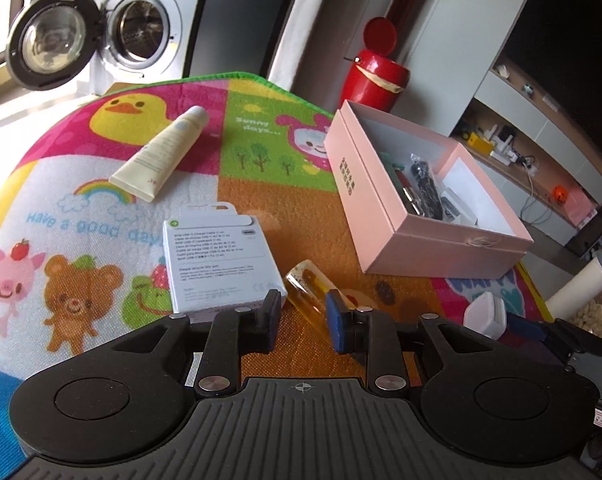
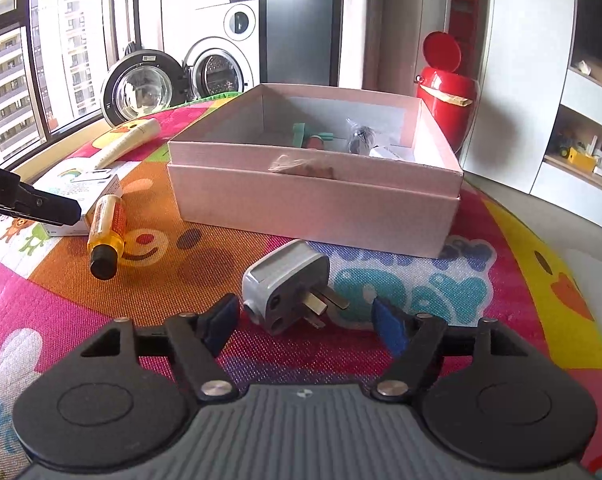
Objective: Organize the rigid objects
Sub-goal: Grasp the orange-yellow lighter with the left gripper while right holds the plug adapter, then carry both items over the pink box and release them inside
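Left wrist view
Left gripper [image 1: 303, 308]: fingers drawn close together with only a narrow gap; nothing pinched.
Amber bottle [image 1: 307, 288]: lying on the surface just ahead of the fingertips, its near end hidden behind the blue-padded finger [image 1: 337, 320]; not between the pads.
White carton [image 1: 217, 264]: flat on the patterned mat [image 1: 81, 216], just beside the bottle and just beyond the black finger.
Cream tube [image 1: 161, 152]: lying further back, toward the mat's far edge.
Pink box [image 1: 441, 236]: open, near the mat's right edge, with small dark items inside.
Plug adapter [image 1: 485, 314]: at the mat's near right corner, by the other gripper.

Right wrist view
Right gripper [image 2: 304, 306]: fingers spread wide, gripping nothing.
Plug adapter [image 2: 289, 280]: on the mat in line with the gap between the fingers, just ahead of the tips, prongs toward the right finger; whether the left pad touches it cannot be told.
Pink box [image 2: 313, 204]: directly beyond the adapter, near it.
Amber bottle [image 2: 107, 228]: at the left, black cap toward the camera, beside the white carton [image 2: 81, 188].
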Motion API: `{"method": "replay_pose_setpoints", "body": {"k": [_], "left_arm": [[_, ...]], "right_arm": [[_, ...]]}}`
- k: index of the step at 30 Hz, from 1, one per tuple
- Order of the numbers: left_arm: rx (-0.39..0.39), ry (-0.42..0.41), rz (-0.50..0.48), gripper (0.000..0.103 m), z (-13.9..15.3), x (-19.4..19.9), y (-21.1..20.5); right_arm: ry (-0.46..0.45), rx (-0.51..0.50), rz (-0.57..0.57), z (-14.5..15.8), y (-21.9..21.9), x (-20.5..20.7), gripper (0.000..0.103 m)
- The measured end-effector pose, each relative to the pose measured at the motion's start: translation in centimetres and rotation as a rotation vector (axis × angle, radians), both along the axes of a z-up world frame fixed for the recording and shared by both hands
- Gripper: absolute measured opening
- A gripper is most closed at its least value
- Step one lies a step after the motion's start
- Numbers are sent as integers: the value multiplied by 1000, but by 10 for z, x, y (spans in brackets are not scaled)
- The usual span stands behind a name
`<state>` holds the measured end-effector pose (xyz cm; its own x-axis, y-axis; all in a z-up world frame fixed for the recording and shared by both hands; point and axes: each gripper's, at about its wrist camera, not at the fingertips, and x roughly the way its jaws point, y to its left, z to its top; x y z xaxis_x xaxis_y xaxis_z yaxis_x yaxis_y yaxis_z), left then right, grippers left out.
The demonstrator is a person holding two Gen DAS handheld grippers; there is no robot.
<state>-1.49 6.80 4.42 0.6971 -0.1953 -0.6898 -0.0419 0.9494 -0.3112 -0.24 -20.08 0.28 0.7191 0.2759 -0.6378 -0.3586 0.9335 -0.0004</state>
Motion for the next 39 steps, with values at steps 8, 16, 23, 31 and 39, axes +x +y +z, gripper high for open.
{"method": "replay_pose_setpoints", "body": {"k": [8, 16, 23, 31, 39], "left_arm": [[41, -19, -24, 31, -5, 18, -28], [107, 19, -116, 33, -18, 20, -49], [127, -34, -100, 33, -23, 19, -52], [120, -42, -95, 33, -26, 28, -51], [163, -111, -157, 33, -30, 9, -51]], "right_arm": [[5, 8, -7, -1, -1, 1, 76], [5, 8, -7, -1, -1, 1, 77], [7, 7, -10, -2, -2, 2, 78], [16, 14, -6, -2, -2, 3, 82], [17, 21, -7, -2, -2, 1, 82]]}}
